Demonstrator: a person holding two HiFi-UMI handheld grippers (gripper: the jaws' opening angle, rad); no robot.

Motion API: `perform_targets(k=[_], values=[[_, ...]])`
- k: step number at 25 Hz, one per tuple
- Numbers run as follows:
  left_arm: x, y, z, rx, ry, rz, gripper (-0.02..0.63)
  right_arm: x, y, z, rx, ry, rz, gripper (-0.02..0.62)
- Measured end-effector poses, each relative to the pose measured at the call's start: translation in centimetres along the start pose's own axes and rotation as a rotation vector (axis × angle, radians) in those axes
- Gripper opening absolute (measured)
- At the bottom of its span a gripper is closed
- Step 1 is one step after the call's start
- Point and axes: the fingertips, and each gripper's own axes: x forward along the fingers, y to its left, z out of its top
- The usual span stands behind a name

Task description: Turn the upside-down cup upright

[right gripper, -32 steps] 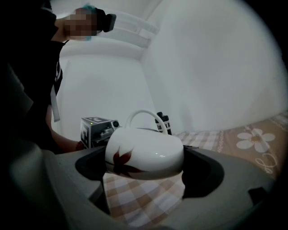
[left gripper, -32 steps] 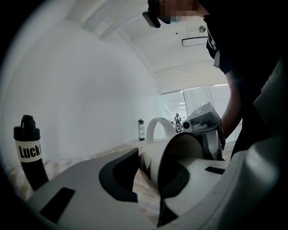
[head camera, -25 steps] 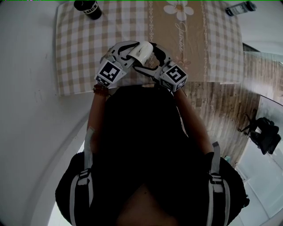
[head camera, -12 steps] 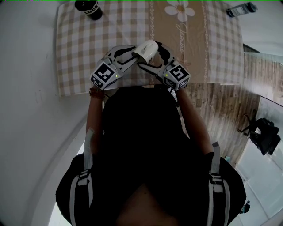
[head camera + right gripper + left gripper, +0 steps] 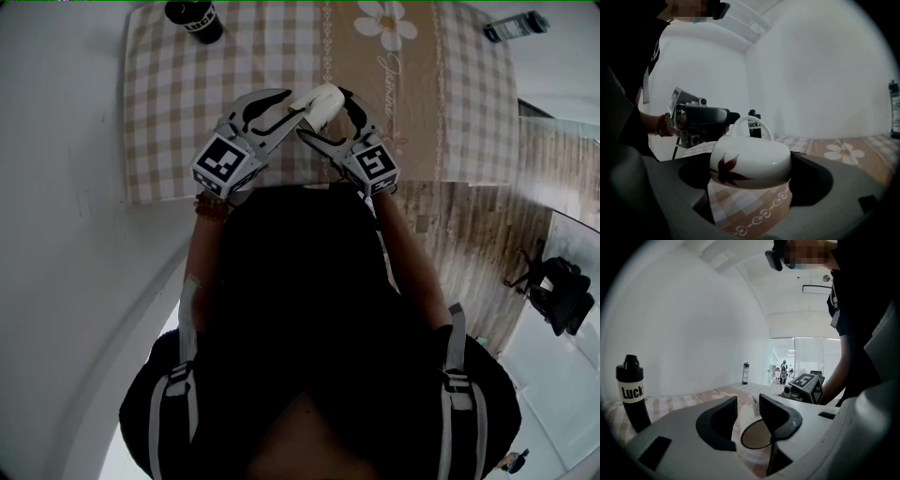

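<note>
White ceramic cup [image 5: 317,100] lying sideways over checked tablecloth [image 5: 187,84], left gripper [image 5: 289,105] and right gripper [image 5: 323,114] flanking cup, left gripper view: jaws slightly spread, just been opening, cup rim sitting between, right gripper view: jaws pinching cup, handle pointing up.

The black bottle [image 5: 633,397] carries a white label [image 5: 632,391] reading "Luck", while the cursive writing [image 5: 386,71] on the tablecloth [image 5: 187,89] is too small to read.
</note>
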Motion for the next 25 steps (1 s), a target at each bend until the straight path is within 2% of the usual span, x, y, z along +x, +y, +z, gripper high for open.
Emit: perform_targets(k=[4,10,13,15,18,25], values=[[2.5,-1.5,-0.1,0.045,0.055,-0.008,0.146,0.3,0.2,0.1,-0.034,0.001,-0.027,0.505],[3.6,-1.0,-1.0,0.074,0.116,0.039,0.146,0.3,0.2,0.0,-0.092,0.009,-0.056,0.505],[4.0,-1.2,-1.3,0.089,0.146,0.04,0.114,0.3,0.2,-0.2,-0.107,0.022,-0.065,0.505],[4.2,-1.2,-1.2,0.05,0.148,0.043,0.103,0.3,0.1,-0.1,-0.114,0.02,-0.073,0.505],[4.0,-0.8,-1.0,-0.077,0.144,0.049,0.074,0.5,-0.1,0.1,-0.122,0.015,-0.084,0.506],[3.8,-0.3,-0.9,-0.086,0.15,0.071,0.069,1.2,0.0,0.1,-0.169,0.033,-0.091,0.523]])
